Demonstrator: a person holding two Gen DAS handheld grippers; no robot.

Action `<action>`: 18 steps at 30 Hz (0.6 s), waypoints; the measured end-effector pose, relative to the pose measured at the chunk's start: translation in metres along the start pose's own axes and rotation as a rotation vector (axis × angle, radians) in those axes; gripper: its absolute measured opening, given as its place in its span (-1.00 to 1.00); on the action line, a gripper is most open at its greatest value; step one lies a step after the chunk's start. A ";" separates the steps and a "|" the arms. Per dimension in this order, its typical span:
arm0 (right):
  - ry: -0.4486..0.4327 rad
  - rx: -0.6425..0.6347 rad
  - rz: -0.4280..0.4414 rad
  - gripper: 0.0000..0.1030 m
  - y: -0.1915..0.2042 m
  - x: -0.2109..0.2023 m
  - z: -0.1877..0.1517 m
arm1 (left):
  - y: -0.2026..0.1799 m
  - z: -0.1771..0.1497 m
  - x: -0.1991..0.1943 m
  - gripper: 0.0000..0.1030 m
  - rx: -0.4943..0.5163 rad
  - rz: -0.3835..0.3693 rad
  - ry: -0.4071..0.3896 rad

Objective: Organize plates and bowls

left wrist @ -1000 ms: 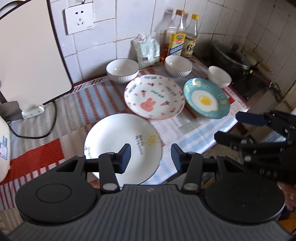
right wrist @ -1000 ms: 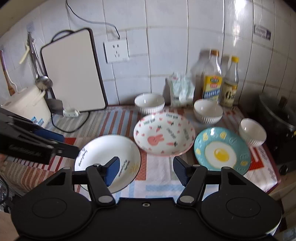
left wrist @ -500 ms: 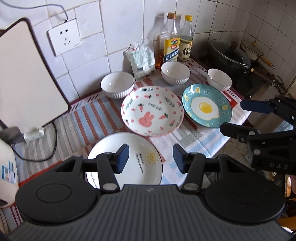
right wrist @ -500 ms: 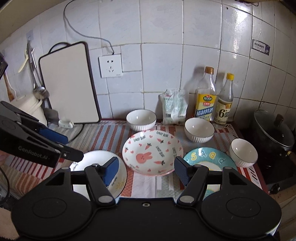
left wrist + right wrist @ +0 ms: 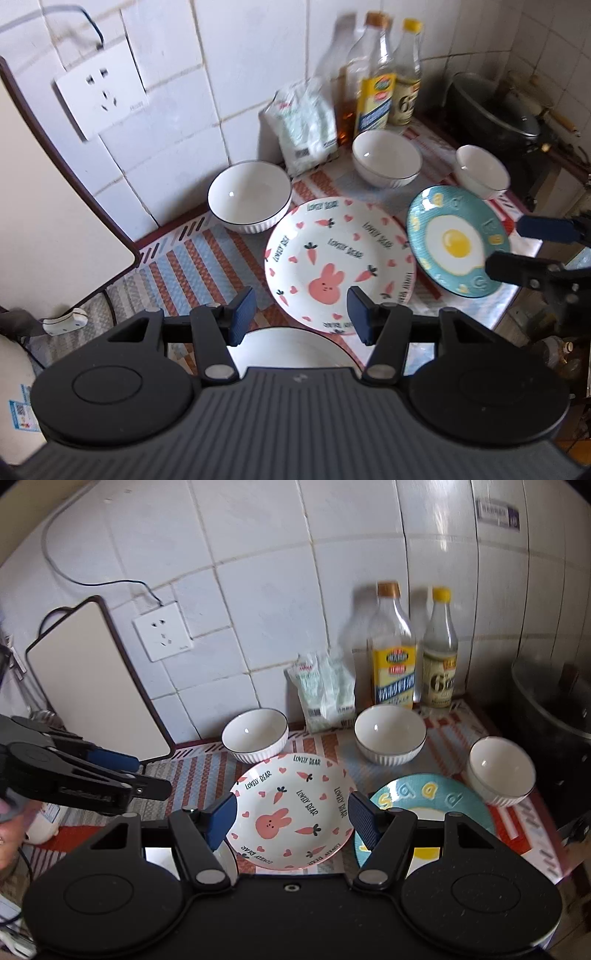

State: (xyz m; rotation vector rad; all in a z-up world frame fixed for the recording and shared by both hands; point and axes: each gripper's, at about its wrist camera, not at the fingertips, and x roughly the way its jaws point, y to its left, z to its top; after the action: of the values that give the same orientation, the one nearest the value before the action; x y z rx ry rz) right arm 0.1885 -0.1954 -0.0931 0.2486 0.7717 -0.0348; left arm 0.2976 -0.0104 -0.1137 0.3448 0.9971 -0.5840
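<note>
A pink rabbit plate [image 5: 338, 258] [image 5: 291, 812] lies mid-counter. A blue fried-egg plate [image 5: 456, 240] [image 5: 424, 797] lies to its right. A plain white plate [image 5: 291, 349] is mostly hidden under the left gripper. Three white bowls stand behind: left [image 5: 249, 195] [image 5: 255, 733], middle [image 5: 386, 157] [image 5: 389, 733], right [image 5: 480, 170] [image 5: 500, 770]. My left gripper [image 5: 299, 314] is open and empty above the rabbit plate's near edge. My right gripper [image 5: 291, 818] is open and empty, above the rabbit plate.
Two bottles [image 5: 393, 653] and a white bag [image 5: 323, 690] stand at the tiled wall. A cutting board [image 5: 92, 686] leans at the left under a socket [image 5: 162, 631]. A dark pot [image 5: 491, 107] sits at the right. A striped cloth [image 5: 192, 266] covers the counter.
Both grippers have moved forward toward the dishes, which now look larger. The white plate has slipped mostly under the left gripper. Both stay open.
</note>
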 end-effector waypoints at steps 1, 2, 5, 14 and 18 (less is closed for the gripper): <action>0.012 0.014 -0.001 0.38 -0.003 0.008 0.000 | 0.004 0.002 0.009 0.04 -0.002 0.002 0.012; 0.024 0.031 -0.001 0.38 -0.005 0.016 -0.001 | 0.008 0.003 0.019 0.04 -0.004 0.002 0.024; 0.070 0.107 0.006 0.38 -0.015 0.044 -0.007 | 0.020 0.005 0.046 0.04 -0.024 0.008 0.064; 0.213 0.381 0.042 0.38 -0.045 0.115 -0.046 | 0.049 0.004 0.117 0.01 -0.065 -0.015 0.132; 0.225 0.422 0.039 0.38 -0.044 0.127 -0.060 | 0.044 0.008 0.129 -0.07 0.063 -0.021 0.082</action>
State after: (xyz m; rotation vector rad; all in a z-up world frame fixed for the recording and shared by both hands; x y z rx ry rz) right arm 0.2328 -0.2161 -0.2316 0.6770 0.9802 -0.1354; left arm 0.3821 -0.0182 -0.2202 0.4176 1.0636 -0.6249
